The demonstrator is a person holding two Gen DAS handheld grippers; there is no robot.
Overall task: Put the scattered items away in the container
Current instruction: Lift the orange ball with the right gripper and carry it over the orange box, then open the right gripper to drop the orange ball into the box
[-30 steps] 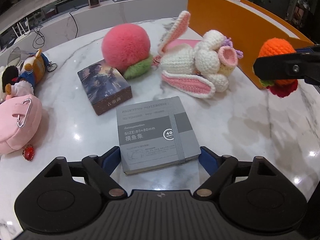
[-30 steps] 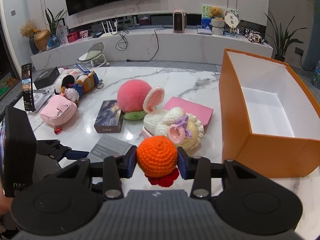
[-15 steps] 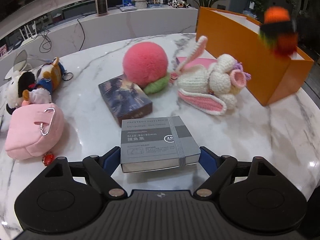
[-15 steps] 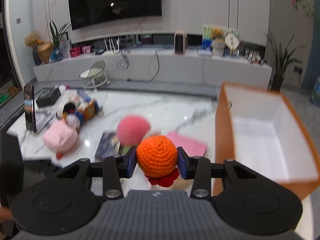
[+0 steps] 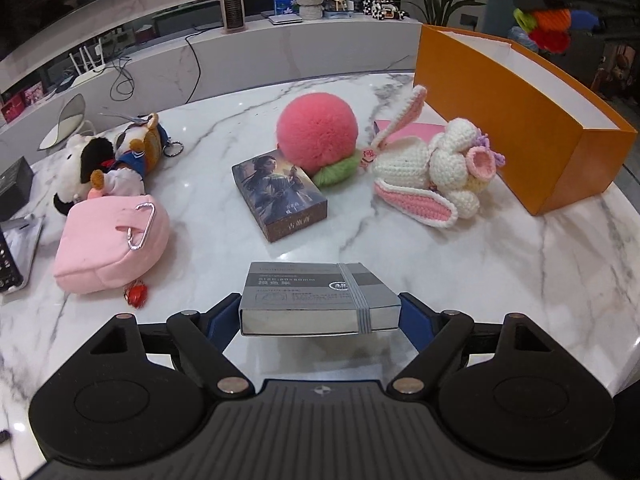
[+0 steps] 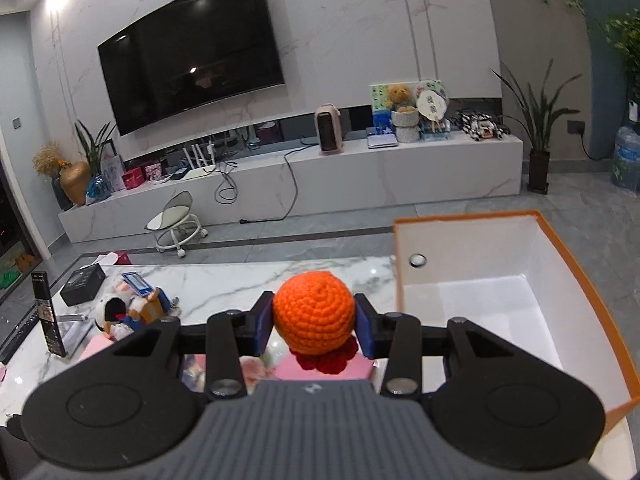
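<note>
While the orange box at right of frame shows empty, the right gripper holds a crocheted orange beside its rim, the left gripper grips a grey notebook, and five items remain on the desk.

We see a white counter veined with grey, an orange box white inside, an orange crochet ball with a red frill, a grey notebook, a pink pouch, and a cream, pink-eared rabbit.
</note>
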